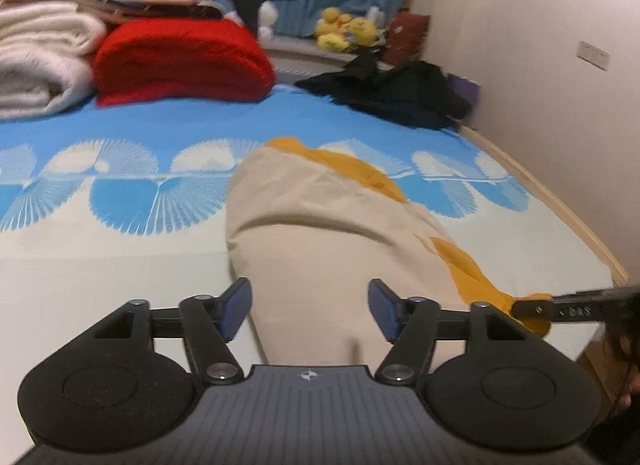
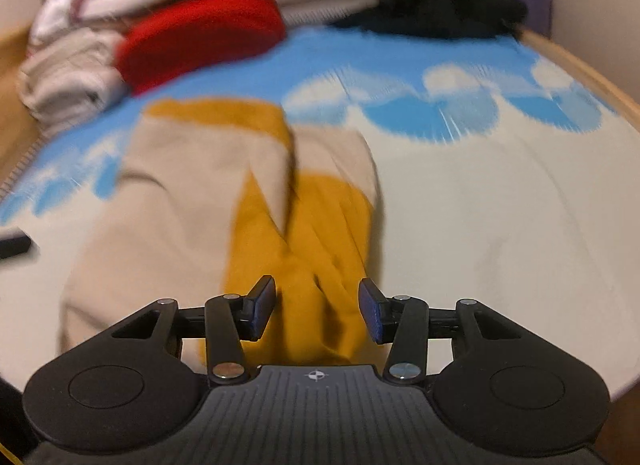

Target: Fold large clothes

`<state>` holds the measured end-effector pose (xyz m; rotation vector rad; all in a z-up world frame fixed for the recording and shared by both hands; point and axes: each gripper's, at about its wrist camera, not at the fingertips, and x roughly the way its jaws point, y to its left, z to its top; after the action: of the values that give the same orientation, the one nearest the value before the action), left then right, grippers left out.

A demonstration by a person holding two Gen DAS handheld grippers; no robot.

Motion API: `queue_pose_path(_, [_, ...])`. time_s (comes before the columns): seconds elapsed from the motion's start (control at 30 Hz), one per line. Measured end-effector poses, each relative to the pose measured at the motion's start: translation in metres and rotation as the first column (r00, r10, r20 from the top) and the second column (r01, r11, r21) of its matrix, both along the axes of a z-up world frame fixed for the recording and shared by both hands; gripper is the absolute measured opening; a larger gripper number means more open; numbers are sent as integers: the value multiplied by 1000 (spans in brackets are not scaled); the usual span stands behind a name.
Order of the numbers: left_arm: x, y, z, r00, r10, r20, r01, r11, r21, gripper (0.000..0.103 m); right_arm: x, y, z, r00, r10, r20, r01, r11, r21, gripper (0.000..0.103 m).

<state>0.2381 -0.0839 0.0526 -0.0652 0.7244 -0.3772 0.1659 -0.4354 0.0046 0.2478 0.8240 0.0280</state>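
Note:
A beige and mustard-yellow garment (image 1: 320, 225) lies partly folded on the bed, its yellow part along the right side. It also shows in the right wrist view (image 2: 192, 193), where the picture is blurred. My left gripper (image 1: 308, 309) is open and empty just above the garment's near beige end. My right gripper (image 2: 317, 315) is open and empty over the yellow part (image 2: 312, 249). The right gripper's finger (image 1: 568, 307) shows at the right edge of the left wrist view, at the yellow corner.
The bed sheet (image 1: 120, 257) is cream with blue fan shapes. A red blanket (image 1: 180, 61) and cream blankets (image 1: 36, 61) are stacked at the far left. A black clothes pile (image 1: 400, 89) lies far right. The wall (image 1: 540, 65) and wooden bed edge (image 1: 560, 209) run along the right.

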Motion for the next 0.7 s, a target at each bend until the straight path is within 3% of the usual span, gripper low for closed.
queue_pose_path(0.03, [4, -1, -5, 1000, 6, -29, -6, 1000, 4, 71, 2, 2, -2, 1000, 2, -9, -2, 1000, 7, 44])
queue_pose_path(0.07, [8, -2, -8, 999, 9, -53, -8, 1000, 13, 71, 1, 6, -1, 1000, 16, -5, -16, 1000, 14, 29])
queue_pose_path(0.13, [11, -6, -13, 996, 15, -86, -11, 999, 43, 71, -2, 16, 4, 998, 60, 29, -60, 998, -10, 10])
queue_pose_path(0.23, [8, -3, -17, 994, 55, -98, -50, 997, 52, 72, -15, 24, 16, 990, 101, 98, -94, 993, -73, 4])
queue_pose_path(0.33, [3, -2, -17, 992, 84, -98, -83, 997, 7, 78, -33, 5, 37, 976, 54, 213, -59, 998, 13, 2])
queue_pose_path(0.43, [-1, -11, -19, 994, 44, -105, -45, 999, -7, 79, -56, -18, 51, 959, -20, 282, 5, 999, 52, 0])
queue_pose_path(0.5, [-4, -21, -21, 994, 4, -111, -4, 1000, -5, 81, -64, -34, 44, 972, -53, 229, 40, 997, 64, 0])
queue_pose_path(0.63, [-10, -35, -26, 993, -43, -113, 46, 999, 21, 81, -61, -40, 5, 999, -41, 8, 42, 997, -58, 0])
queue_pose_path(0.7, [-11, -36, -28, 993, -38, -112, 41, 999, 30, 81, -59, -44, -7, 998, -52, -43, 49, 996, -75, 0])
